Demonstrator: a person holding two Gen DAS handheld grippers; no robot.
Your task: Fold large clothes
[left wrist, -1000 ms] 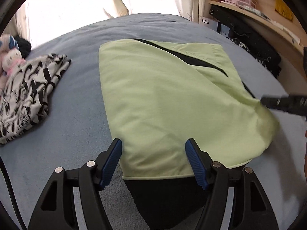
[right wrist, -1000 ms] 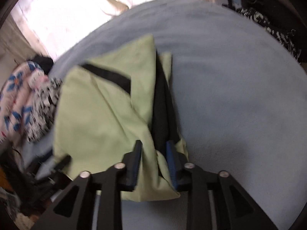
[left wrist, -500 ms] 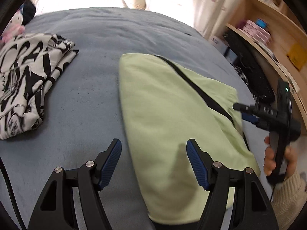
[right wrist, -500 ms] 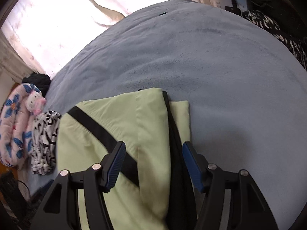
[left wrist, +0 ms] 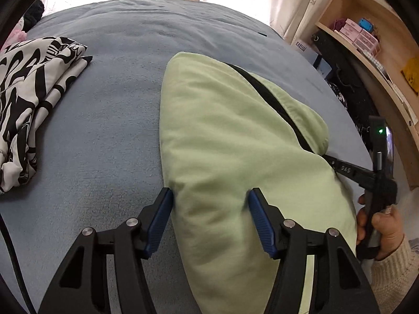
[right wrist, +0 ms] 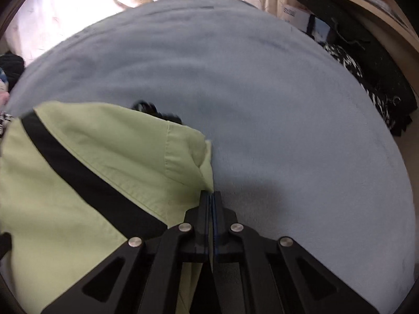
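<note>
Since half a second ago: right hand-held gripper [right wrist: 211,196] has closed, fingers pressed together at the right edge of the light-green garment [left wrist: 235,144]; whether cloth is pinched, cannot tell. Left hand-held gripper [left wrist: 210,204]: wide, straddling the near fold. Garment: folded on the blue bed [left wrist: 110,130], beside a zebra-print garment [left wrist: 28,78]. Advice: press flat, align edges before release.

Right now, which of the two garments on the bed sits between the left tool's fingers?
The light green garment with the black stripe; its near edge lies between the open left tool. The black-and-white patterned garment lies apart, off to the left.
</note>
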